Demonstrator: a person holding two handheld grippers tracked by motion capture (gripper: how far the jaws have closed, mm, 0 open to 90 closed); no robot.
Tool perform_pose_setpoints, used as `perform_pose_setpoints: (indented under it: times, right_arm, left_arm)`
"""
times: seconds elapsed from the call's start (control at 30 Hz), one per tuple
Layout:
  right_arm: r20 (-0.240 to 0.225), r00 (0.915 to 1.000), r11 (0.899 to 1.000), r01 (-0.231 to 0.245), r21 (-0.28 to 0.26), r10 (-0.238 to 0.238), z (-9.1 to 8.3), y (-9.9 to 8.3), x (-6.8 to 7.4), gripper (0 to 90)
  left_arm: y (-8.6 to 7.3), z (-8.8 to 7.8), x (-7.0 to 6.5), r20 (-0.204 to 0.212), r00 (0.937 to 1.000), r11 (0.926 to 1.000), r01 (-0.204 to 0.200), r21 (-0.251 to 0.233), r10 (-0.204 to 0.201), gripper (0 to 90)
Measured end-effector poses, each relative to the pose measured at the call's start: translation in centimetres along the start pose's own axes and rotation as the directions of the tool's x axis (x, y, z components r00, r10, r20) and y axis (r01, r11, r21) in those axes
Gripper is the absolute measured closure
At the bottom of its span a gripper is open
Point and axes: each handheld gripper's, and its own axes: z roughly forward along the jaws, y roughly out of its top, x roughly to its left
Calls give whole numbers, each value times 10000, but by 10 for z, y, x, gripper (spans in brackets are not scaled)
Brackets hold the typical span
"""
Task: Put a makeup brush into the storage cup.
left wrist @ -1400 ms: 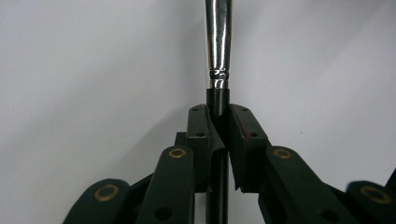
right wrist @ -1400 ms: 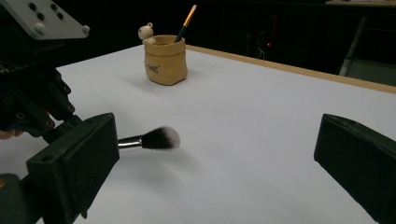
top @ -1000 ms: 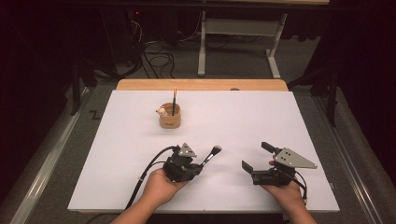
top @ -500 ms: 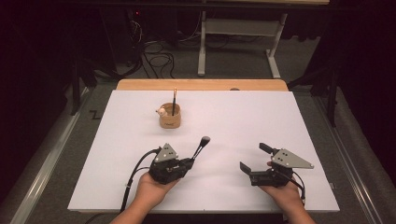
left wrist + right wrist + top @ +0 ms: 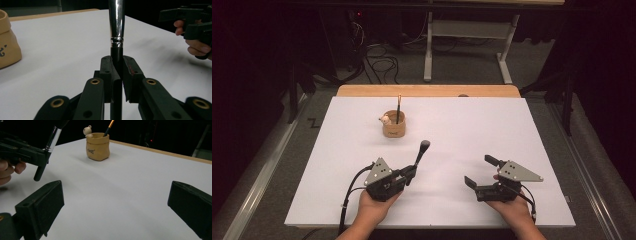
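My left gripper [image 5: 410, 174] is shut on the black handle of a brush [image 5: 421, 152]. The brush has a silver ferrule and a dark head, and it tilts up and away from me over the white table top [image 5: 492, 130]. In the left gripper view both pads [image 5: 107, 75] press the brush handle [image 5: 116, 53] from either side. A tan sack-shaped pot [image 5: 394, 125] stands beyond it, with a small bear figure on its rim and a thin orange-handled brush [image 5: 398, 107] inside. My right gripper [image 5: 478, 171] rests open at the front right with nothing between its jaws [image 5: 116, 195].
A wooden strip [image 5: 427, 90] runs along the table's far edge. Past it the floor holds cables [image 5: 377, 60] and a metal table frame [image 5: 467, 30]. In the right gripper view, the pot [image 5: 98, 146] stands far ahead and the left gripper [image 5: 25, 152] with the brush [image 5: 52, 141] is at upper left.
My left hand has shifted left along the front of the table, and the held brush has swung from pointing right to pointing up and away. The right hand has stayed put.
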Motion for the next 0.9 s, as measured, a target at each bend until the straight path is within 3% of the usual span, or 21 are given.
perform_pose_setpoints:
  times: [0.5,0.7,0.9]
  right_arm:
    - [-154,9999,9999,23,140,-21,5,-3,4,14]
    - [-180,9998,9999,86,126,-84,6,-3,5,14]
    - [-417,9991,9999,-58,96,62,11,-2,9,19]
  left_arm:
    - [-12,-7,7,-371,9987,9978,334,-569,-355,793]
    - [-13,-6,5,-778,9962,9989,360,-306,-383,793]
    - [-11,-4,1,-736,9969,9991,259,-343,-283,792]
